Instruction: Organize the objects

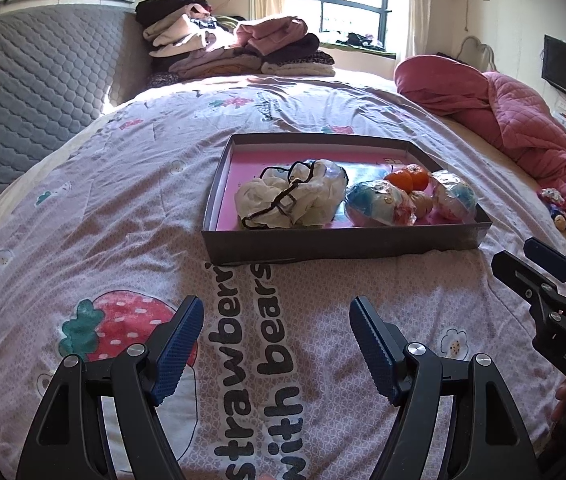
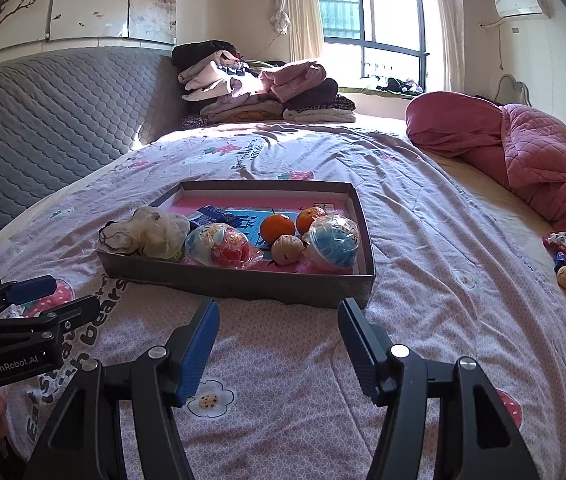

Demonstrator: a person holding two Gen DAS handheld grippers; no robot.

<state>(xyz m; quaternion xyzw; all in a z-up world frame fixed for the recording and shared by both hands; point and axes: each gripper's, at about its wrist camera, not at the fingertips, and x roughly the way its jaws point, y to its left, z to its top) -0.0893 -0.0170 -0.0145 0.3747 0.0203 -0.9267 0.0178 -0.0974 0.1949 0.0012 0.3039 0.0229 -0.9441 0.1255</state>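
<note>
A shallow grey box [image 1: 339,245] [image 2: 243,282] with a pink floor sits on the bed. In it lie a crumpled white bag [image 1: 291,196] [image 2: 151,232], two wrapped toy eggs [image 1: 379,204] [image 2: 219,246] [image 1: 455,196] [image 2: 333,242], two oranges [image 1: 409,178] [image 2: 278,228] and a small brownish fruit [image 1: 422,202] [image 2: 287,251]. My left gripper [image 1: 277,314] is open and empty, held above the bedspread in front of the box. My right gripper [image 2: 279,314] is open and empty, just short of the box's near wall. Each shows in the other's view [image 1: 523,264] [image 2: 51,296].
Small wrapped toys [image 2: 565,260] [image 1: 559,208] lie on the bed at the right, beside a pink quilt [image 2: 531,152]. A pile of folded clothes [image 2: 259,88] sits at the far end by the window. A grey padded headboard [image 2: 43,128] runs along the left.
</note>
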